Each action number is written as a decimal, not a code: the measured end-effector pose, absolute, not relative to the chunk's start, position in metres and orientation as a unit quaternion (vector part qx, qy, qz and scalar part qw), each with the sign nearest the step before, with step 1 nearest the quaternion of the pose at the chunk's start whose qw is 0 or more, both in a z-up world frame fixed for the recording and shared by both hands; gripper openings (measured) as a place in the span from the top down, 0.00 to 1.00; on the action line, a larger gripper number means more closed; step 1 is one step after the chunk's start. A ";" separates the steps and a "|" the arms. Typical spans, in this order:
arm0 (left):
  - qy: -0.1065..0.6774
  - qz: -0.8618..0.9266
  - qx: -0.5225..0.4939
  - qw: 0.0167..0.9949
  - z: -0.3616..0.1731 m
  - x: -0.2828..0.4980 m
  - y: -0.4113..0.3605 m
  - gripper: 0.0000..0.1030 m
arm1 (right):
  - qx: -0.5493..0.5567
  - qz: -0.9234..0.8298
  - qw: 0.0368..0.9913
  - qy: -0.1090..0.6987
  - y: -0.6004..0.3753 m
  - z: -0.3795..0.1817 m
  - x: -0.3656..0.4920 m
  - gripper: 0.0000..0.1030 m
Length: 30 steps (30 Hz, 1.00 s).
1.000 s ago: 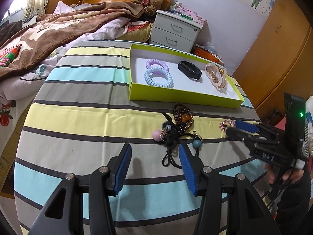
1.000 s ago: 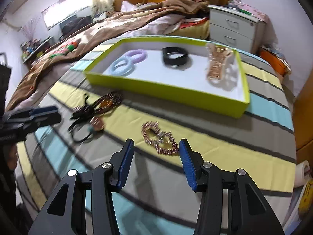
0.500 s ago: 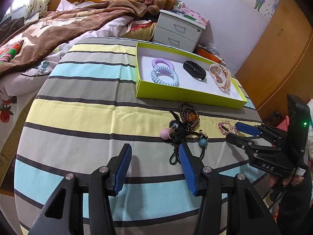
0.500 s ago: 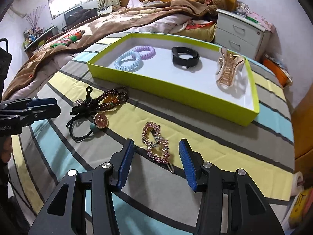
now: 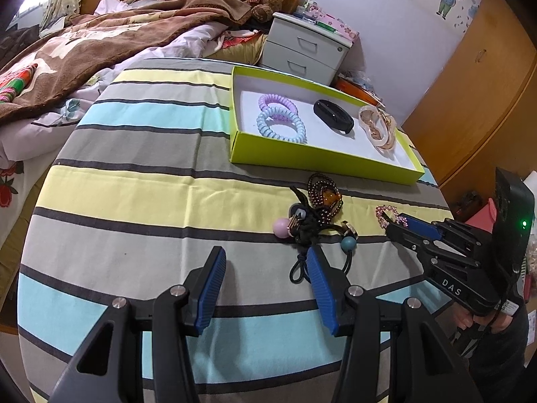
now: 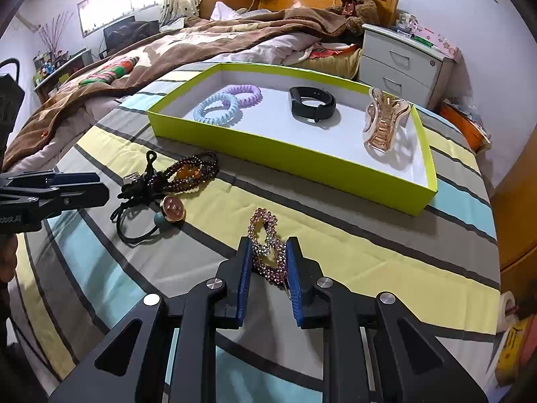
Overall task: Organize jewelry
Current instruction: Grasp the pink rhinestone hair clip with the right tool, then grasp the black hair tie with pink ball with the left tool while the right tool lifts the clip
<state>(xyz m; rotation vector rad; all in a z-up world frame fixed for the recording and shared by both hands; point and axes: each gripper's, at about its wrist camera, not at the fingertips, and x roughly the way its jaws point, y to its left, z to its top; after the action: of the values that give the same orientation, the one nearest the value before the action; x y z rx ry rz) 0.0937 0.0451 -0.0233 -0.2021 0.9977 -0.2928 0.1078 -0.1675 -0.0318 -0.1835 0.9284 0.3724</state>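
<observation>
A pink rhinestone hair clip (image 6: 265, 231) lies on the striped tablecloth, and my right gripper (image 6: 268, 241) is closing on it, both blue pads against its sides. In the left wrist view that gripper (image 5: 391, 221) reaches the clip (image 5: 382, 211) from the right. My left gripper (image 5: 265, 255) stands open with nothing in it, just short of a tangle of black hair ties (image 5: 312, 231) and a beaded bracelet (image 5: 324, 194). The lime box (image 5: 319, 164) holds a blue coil tie (image 5: 280, 127), a purple one (image 5: 277, 102), a black band (image 5: 332, 119) and a gold claw clip (image 5: 377, 127).
A bed with a brown blanket (image 6: 201, 40) borders the table's far left side. A white nightstand (image 5: 305, 50) stands behind the box, and a wooden wardrobe (image 5: 476, 77) is at the right. Bare striped cloth (image 5: 134, 201) stretches to the left of the tangle.
The right gripper's jaws have narrowed from wide apart to pressing on the hair clip, which now sits between the pads. The left gripper has kept still and open.
</observation>
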 end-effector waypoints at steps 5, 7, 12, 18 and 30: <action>0.477 -0.131 -0.088 0.865 -0.024 0.100 0.043 0.49 | -0.079 0.180 0.879 0.434 -0.172 -0.026 0.101 0.89; 0.478 -0.123 -0.081 0.866 -0.024 0.104 0.042 0.49 | -0.075 0.181 0.879 0.434 -0.174 -0.025 0.099 0.89; 0.478 -0.123 -0.069 0.867 -0.024 0.112 0.036 0.49 | -0.059 0.177 0.882 0.433 -0.180 -0.023 0.097 0.89; 0.479 -0.134 -0.052 0.866 -0.025 0.118 0.023 0.49 | -0.032 0.179 0.885 0.428 -0.187 -0.019 0.092 0.89; 0.478 -0.130 -0.004 0.869 -0.028 0.121 -0.004 0.50 | -0.007 0.179 0.890 0.420 -0.191 -0.014 0.088 0.89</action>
<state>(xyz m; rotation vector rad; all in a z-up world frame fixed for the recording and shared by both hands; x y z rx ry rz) 0.1209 -0.0040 -0.0283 -0.0076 0.9997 -0.2712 0.0878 -0.1908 -0.0141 -0.0155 0.8715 0.3728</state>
